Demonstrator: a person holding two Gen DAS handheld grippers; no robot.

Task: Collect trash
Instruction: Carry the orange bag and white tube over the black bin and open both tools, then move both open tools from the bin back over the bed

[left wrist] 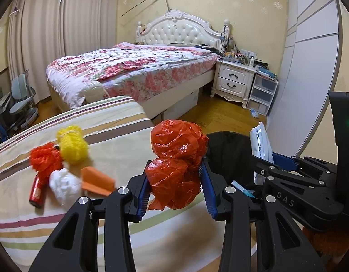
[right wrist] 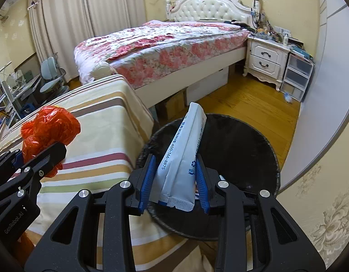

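- The left gripper clamps a crumpled red plastic bag between its blue-padded fingers, holding it above the near edge of a striped cloth surface, just beside the bin.
- The right gripper pinches a pale grey-blue sachet printed with blue characters and the digits 400-166-8875; the packet stands tilted, with its sealed, crimped end toward the camera and its far end over the bin's mouth.
- A round trash bin lined with a black bag sits on the wooden floor against the side of the striped surface, directly under the right gripper.
- In the left wrist view, the right gripper appears at the right edge, its sachet upright over the bin.
- In the right wrist view, the left gripper enters from the left with the red bag bulging above its fingers.
- More items lie on the striped cloth to the left: a yellow mesh puff touching a red-orange mesh puff, a small red can lying on its side, a crumpled white wad and an orange wedge-shaped piece just beside it.
- Behind stand a bed with a floral quilt and a white tufted headboard, a white nightstand and clear plastic drawers.
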